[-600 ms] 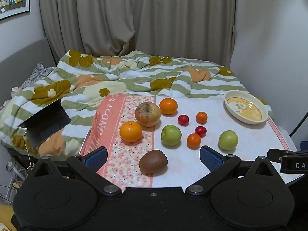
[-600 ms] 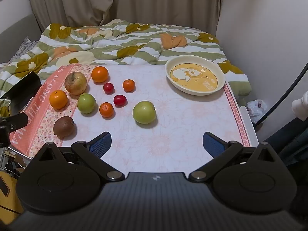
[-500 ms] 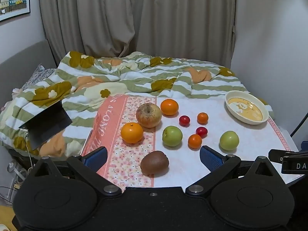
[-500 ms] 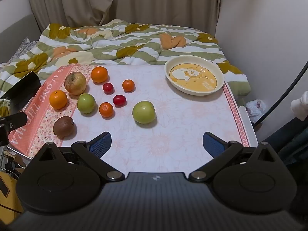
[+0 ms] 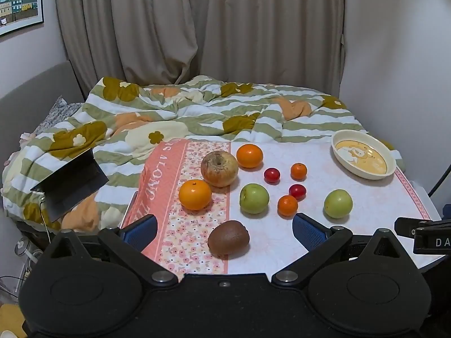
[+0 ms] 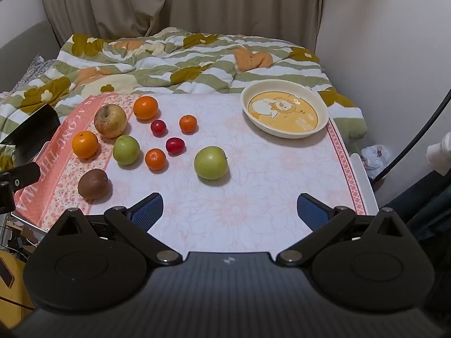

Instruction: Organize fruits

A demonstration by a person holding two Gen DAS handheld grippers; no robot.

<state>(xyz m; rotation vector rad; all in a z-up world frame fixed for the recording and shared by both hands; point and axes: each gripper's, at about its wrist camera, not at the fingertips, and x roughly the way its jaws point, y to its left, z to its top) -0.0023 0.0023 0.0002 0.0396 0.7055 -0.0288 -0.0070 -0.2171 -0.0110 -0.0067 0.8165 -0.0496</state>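
Loose fruit lies on the cloth-covered table (image 6: 267, 174): a brown kiwi (image 5: 228, 237), two green apples (image 5: 254, 198) (image 6: 211, 162), a yellowish apple (image 5: 219, 168), two oranges (image 5: 195, 194) (image 5: 249, 155), small tangerines (image 6: 155, 159) and red tomatoes (image 6: 175, 145). An empty cream bowl (image 6: 284, 108) stands at the far right. My left gripper (image 5: 224, 231) hangs open above the near edge, with the kiwi seen between its fingers and untouched. My right gripper (image 6: 229, 211) is open over bare cloth, short of the nearer green apple.
A bed with a striped floral quilt (image 5: 197, 112) lies behind the table, with curtains beyond. A dark laptop (image 5: 70, 183) rests on the bed at left. A wall and a black cable (image 6: 417, 138) stand to the right.
The left wrist view has shifted slightly, so the fruit sits a little lower and to the right in frame. The right gripper has hardly moved. Both grippers stay open.
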